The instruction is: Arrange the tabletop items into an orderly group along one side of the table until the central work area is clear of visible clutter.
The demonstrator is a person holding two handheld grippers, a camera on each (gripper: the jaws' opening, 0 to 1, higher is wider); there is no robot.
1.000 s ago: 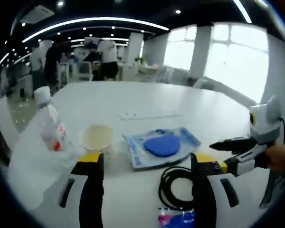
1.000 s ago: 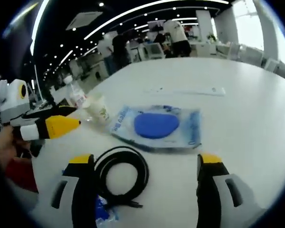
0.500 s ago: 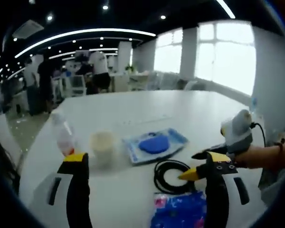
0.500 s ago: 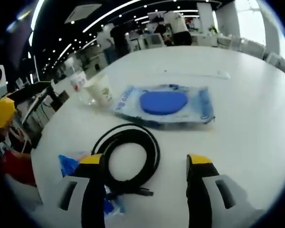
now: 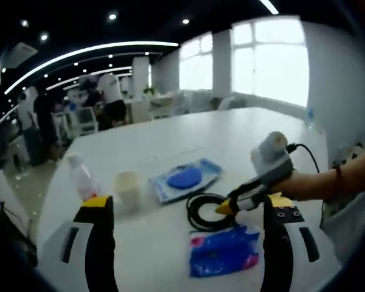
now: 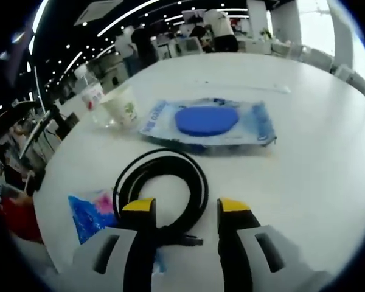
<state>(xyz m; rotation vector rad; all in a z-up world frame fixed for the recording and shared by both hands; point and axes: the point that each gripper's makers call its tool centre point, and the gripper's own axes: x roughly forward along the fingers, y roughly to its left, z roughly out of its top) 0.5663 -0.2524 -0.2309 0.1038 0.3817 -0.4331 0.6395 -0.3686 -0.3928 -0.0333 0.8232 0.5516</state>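
Since the coiled black cable [image 6: 164, 191] lies flat on the white table [image 6: 316, 152] directly ahead of the right gripper [image 6: 182, 210], everything about the next move turns on that pairing. In the right gripper view the yellow-tipped jaws stand partly apart, narrower than the coil is wide, and the coil's near edge, where the strands bunch and a loose end pokes out, sits in the gap between them. Nothing looks pinched yet, so I judge the jaws to be straddling the near arc, not holding it. The coil is roughly round with no strong long axis; the bunched near edge is the obvious place to close on.

Taking the cable as the landmark: beyond it, almost touching its far rim, lies the clear packet with a blue disc [image 6: 208, 121]. Beside the cable's near-left edge sits a blue and pink plastic bag [image 6: 91, 213]. Farther off, past the packet's left end, stand a paper cup [image 6: 123, 107] and a water bottle [image 6: 92, 94], close together.

In the left gripper view the cable [image 5: 202, 210] appears with the right gripper [image 5: 222, 208] nosing at its rim, while the left gripper [image 5: 185, 204] hangs well back from it, jaws wide apart and empty. The right one is plainly nearer, so the pick should be its job.
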